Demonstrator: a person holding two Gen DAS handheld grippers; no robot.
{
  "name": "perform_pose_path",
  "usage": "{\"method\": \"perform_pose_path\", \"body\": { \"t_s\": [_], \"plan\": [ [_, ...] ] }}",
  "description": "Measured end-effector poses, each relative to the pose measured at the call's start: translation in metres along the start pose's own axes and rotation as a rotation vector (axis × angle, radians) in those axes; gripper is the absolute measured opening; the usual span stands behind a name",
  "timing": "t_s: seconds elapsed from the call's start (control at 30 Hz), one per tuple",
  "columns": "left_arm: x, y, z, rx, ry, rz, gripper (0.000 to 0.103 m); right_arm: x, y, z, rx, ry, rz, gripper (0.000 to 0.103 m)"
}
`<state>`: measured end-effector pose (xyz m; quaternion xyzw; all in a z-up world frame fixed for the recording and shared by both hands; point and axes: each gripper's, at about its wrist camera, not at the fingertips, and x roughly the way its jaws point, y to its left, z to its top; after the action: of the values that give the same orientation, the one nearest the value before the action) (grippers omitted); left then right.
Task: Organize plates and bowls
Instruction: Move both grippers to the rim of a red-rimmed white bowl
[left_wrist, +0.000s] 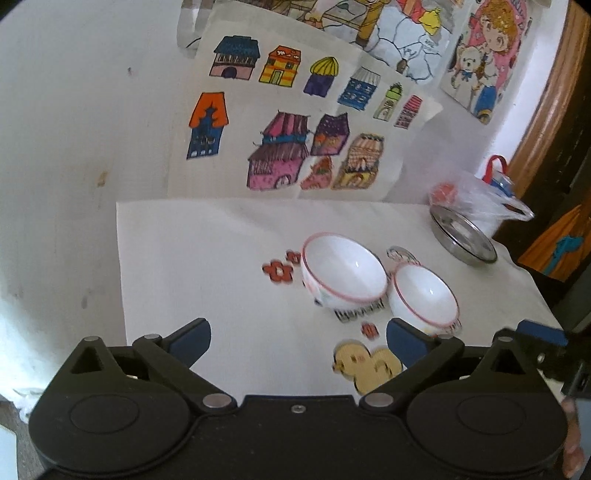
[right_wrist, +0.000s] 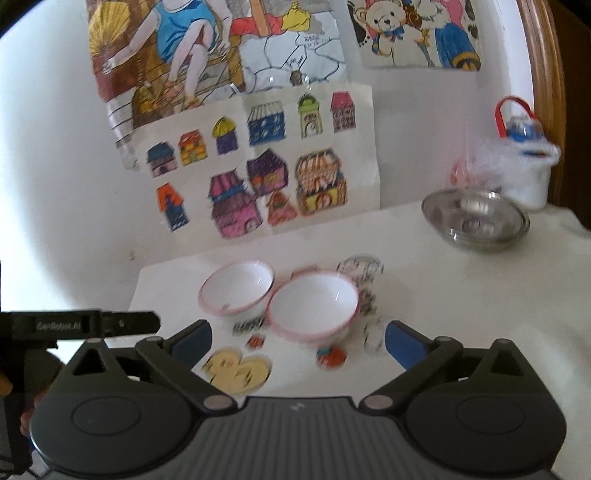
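The right hand-held gripper (right_wrist: 298, 341) is hovering low over the near edge of the surface (right_wrist: 461, 295) with its jaws spread wide and nothing between them. Straight ahead, almost centred in that gap, the near bowl (right_wrist: 312, 304) is sitting upright — its rim is lying just beyond the blue fingertips (right_wrist: 400, 341), slightly left of centre. Touching it on the far left is the second bowl (right_wrist: 236, 291), also upright. Well off to the far right, near a white tub (right_wrist: 528, 173), a steel bowl (right_wrist: 476, 221) is resting apart from the pair.

The left hand-held gripper (left_wrist: 298, 341) is also standing open and empty, but both white bowls (left_wrist: 343, 271) are lying ahead and to its right, the smaller-looking one (left_wrist: 424, 297) just past its right fingertip (left_wrist: 406, 341). Being round, the bowls are offering no long axis. The right one is looking better lined up for the near bowl — a forward reach onto its rim would probably do.
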<state>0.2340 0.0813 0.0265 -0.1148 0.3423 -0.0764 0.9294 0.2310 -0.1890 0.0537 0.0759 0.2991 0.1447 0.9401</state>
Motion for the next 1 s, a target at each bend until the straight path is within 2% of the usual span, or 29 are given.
{"method": "perform_pose_path", "body": {
  "t_s": [0.2,0.33,0.5,0.67,1.0],
  "plan": [
    [0.025,0.005,0.018,-0.018,-0.004,0.016,0.102,0.034,-0.002,0.024,-0.089,-0.041,-0.045,0.103],
    [0.042,0.008,0.024,-0.041,-0.001,0.008,0.102,0.063,0.003,0.033,-0.177,-0.024,-0.063,0.102],
    [0.064,0.008,0.03,-0.053,0.008,-0.003,0.102,0.096,0.002,0.043,-0.222,0.008,-0.025,0.1],
    [0.078,0.01,0.028,-0.064,0.028,-0.018,0.102,0.123,0.003,0.048,-0.268,0.051,-0.023,0.095],
    [0.087,0.009,0.023,-0.028,0.031,-0.001,0.102,0.144,0.009,0.053,-0.306,0.099,0.053,0.094]
  ]
}}
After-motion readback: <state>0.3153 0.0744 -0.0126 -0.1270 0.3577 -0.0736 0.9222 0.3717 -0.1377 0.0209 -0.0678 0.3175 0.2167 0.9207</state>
